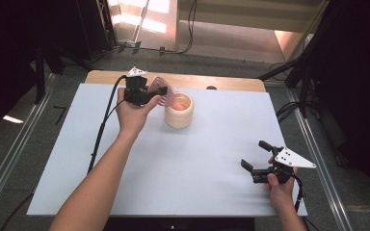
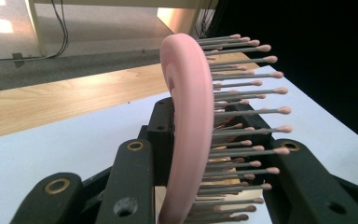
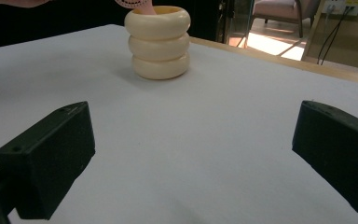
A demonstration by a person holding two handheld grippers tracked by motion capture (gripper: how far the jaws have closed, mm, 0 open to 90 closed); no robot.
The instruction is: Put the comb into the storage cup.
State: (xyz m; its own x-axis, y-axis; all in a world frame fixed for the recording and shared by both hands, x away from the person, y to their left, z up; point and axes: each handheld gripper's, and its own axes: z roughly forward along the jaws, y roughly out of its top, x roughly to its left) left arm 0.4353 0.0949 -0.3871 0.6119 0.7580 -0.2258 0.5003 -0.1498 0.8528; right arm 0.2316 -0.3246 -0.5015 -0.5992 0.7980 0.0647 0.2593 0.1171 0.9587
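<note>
Gripping a pink hairbrush, the left gripper has its jaws closed on the brush head; the left gripper view shows the grey bristles with pink tips standing out sideways across one jaw, a detail too small to read from above. High view: the brush sits at the rim of a cream ribbed holder, handle end reaching into its mouth, on the white table sheet toward the far edge. Right gripper view: the holder as three stacked rings, a pink piece dipping into the top. Left hand: forearm stretched diagonally forward, palm wrapped under the gripper. Right gripper: jaws wide apart, nothing between them, held low near the table's near right corner by the right hand, well apart from the holder.
</note>
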